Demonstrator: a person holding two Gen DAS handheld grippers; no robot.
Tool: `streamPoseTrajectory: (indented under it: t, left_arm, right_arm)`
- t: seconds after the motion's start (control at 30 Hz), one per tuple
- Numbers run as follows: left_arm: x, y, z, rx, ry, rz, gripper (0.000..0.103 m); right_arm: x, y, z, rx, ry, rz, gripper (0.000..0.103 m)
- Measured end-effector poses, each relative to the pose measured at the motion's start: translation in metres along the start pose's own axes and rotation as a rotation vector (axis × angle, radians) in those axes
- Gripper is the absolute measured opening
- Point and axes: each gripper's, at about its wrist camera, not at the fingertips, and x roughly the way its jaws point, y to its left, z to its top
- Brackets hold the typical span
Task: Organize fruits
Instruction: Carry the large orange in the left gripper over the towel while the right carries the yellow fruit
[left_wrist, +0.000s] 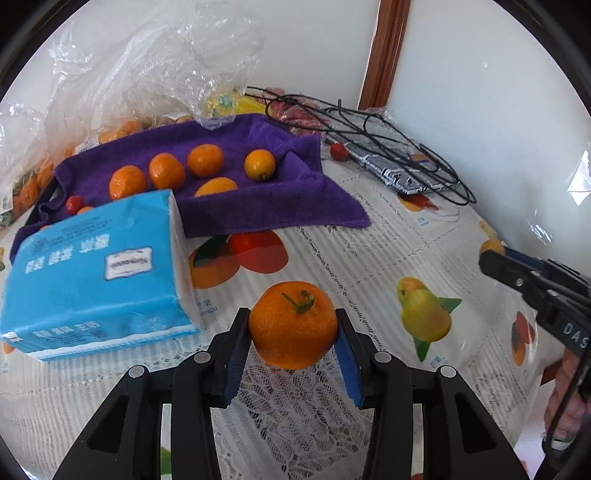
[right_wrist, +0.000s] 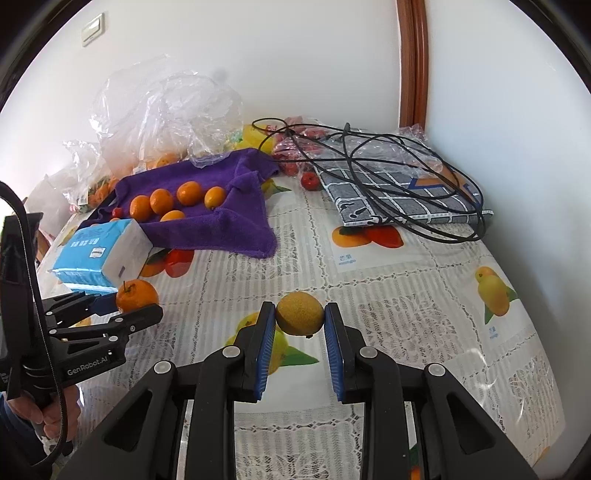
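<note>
White walls and a brown wooden door frame (right_wrist: 413, 62) are standing behind the table (right_wrist: 369, 295), which is wearing a lace cloth printed with fruit pictures. At the back a purple towel (left_wrist: 229, 206) is lying with several small oranges (left_wrist: 205, 159) in a loose row on it, and crumpled clear plastic bags (left_wrist: 140, 66) with more fruit are rising behind it. A blue tissue pack (left_wrist: 99, 273) is sitting just beside the towel's near edge, and a tangle of black cable (right_wrist: 388, 162) is resting on a checked packet (right_wrist: 406, 199) near the corner.

The left gripper (left_wrist: 293, 325) is clamping its fingers on an orange with a green stalk (left_wrist: 293, 325), holding it close above the cloth, near the tissue pack. The right gripper (right_wrist: 300, 314) is gripping a yellowish round fruit (right_wrist: 300, 314) between its blue pads (right_wrist: 266, 354); whether this fruit is touching the table I cannot tell.

To my judgement, the step in hand is carrying both fruits to the towel to join the others. The next move is probably asking each hand to travel forward and to the left, passing over the tissue pack, and to lower the fruit on a free part of the towel before letting the fingers part. Round fruit may be rolling on the folded cloth, so a gentle release seems wise.
</note>
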Motion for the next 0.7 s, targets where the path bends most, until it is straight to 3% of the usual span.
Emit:
streamPoseTrajectory:
  t: [0.2,0.7]
  left_arm:
    - [-0.036,0.019,0.001,-0.028,-0.063,-0.017,0.042]
    - [-0.081,0.121,0.007,-0.172,-0.157,0.114,0.042]
  right_arm:
    - [-0.004,0.023,0.008,-0.019,-0.019,0.014,0.027]
    - [-0.003,0.112,0.055,-0.074,-0.094,0.106,0.027]
